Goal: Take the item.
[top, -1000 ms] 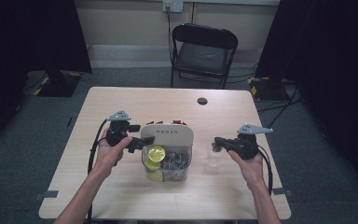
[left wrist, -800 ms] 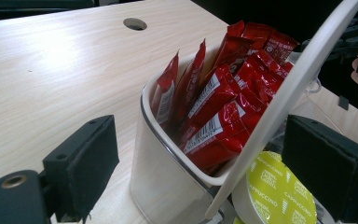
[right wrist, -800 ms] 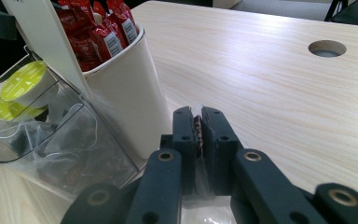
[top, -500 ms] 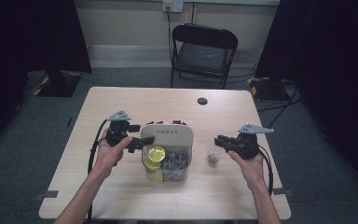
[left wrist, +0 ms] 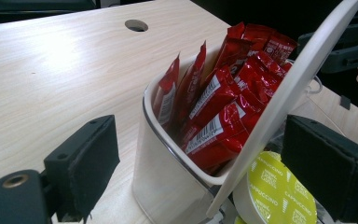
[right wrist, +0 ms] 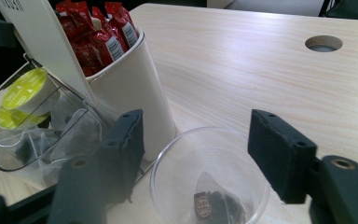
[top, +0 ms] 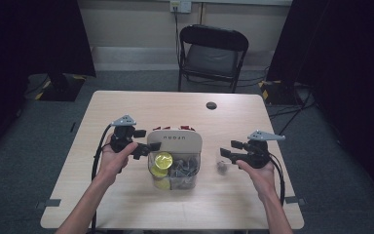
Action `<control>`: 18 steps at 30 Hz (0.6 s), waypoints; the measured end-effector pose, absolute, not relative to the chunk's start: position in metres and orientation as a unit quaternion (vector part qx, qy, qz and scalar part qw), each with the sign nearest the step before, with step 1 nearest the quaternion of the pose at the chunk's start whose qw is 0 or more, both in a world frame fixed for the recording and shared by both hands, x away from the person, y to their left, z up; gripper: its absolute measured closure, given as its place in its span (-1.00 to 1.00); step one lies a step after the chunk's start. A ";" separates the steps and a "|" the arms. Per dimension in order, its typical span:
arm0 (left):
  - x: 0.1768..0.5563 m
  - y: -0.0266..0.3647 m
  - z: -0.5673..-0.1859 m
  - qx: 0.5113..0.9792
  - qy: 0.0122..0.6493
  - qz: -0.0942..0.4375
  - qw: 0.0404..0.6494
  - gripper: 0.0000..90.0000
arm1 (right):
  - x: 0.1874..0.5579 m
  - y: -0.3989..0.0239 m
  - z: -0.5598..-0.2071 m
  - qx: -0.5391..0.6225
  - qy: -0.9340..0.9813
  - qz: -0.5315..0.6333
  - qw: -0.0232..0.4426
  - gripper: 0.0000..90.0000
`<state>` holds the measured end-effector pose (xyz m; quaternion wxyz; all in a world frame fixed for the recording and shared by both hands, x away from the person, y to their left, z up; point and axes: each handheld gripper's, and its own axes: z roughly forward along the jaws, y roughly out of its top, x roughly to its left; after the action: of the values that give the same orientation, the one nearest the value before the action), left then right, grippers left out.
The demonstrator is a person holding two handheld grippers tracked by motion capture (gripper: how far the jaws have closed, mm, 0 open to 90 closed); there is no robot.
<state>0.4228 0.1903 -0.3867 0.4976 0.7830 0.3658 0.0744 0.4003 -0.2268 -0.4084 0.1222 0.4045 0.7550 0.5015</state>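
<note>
Clear plastic cup [right wrist: 209, 175] stands upright on the pale wood surface [top: 253, 124], just beside the organiser box [top: 174, 161] on the side away from the left gripper [top: 146, 148]. A dark tea bag [right wrist: 214, 205] lies on the cup's bottom. Right gripper [top: 224, 155]: jaws have just been opening; in the right gripper view they stand apart on either side of the cup, pads clear of its wall, nothing gripped. Left gripper sits at the box's opposite side. In the left gripper view its jaws are spread, one outside the box's wall, the other beyond the raised white lid [left wrist: 289, 93]; the pads press on nothing. Box contents: red sachets [left wrist: 223, 102] upright in the rear compartment behind the lid; yellow capsules [top: 162, 160] and grey pouches [top: 182, 168] in the clear front tray. Round cable hole [top: 211, 105] lies in the surface beyond the box.
</note>
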 end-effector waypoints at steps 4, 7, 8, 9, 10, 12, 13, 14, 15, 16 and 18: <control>0.423 0.192 -0.387 0.785 0.367 0.076 0.493 -0.76 | 0.397 -0.227 -0.409 0.407 0.755 0.499 0.125 -0.35; 0.422 0.192 -0.388 0.784 0.369 0.074 0.494 -0.75 | 0.391 -0.231 -0.411 0.410 0.759 0.489 0.131 -0.39; 0.422 0.192 -0.388 0.783 0.369 0.076 0.495 -0.75 | 0.389 -0.233 -0.413 0.412 0.759 0.486 0.131 -0.40; 0.422 0.191 -0.388 0.782 0.370 0.076 0.495 -0.75 | 0.387 -0.235 -0.415 0.413 0.760 0.485 0.130 -0.41; 0.422 0.191 -0.388 0.781 0.369 0.075 0.498 -0.75 | 0.385 -0.237 -0.417 0.415 0.759 0.485 0.128 -0.43; 0.421 0.191 -0.387 0.783 0.370 0.078 0.494 -0.75 | 0.380 -0.239 -0.423 0.418 0.761 0.480 0.127 -0.45; 0.421 0.190 -0.387 0.783 0.369 0.079 0.495 -0.74 | 0.378 -0.241 -0.425 0.419 0.762 0.478 0.127 -0.47; 0.421 0.191 -0.387 0.783 0.368 0.080 0.495 -0.74 | 0.376 -0.242 -0.427 0.420 0.762 0.477 0.124 -0.48; 0.421 0.191 -0.386 0.782 0.368 0.079 0.497 -0.73 | 0.375 -0.243 -0.429 0.422 0.762 0.475 0.123 -0.49; 0.421 0.191 -0.386 0.783 0.367 0.080 0.496 -0.73 | 0.373 -0.244 -0.431 0.425 0.761 0.474 0.124 -0.52; 0.421 0.192 -0.386 0.781 0.366 0.079 0.499 -0.72 | 0.368 -0.246 -0.435 0.427 0.765 0.466 0.124 -0.56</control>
<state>0.4211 0.1918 -0.3863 0.4993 0.7813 0.3660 0.0793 0.3684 -0.2464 -0.4349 0.1242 0.4271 0.7646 0.4664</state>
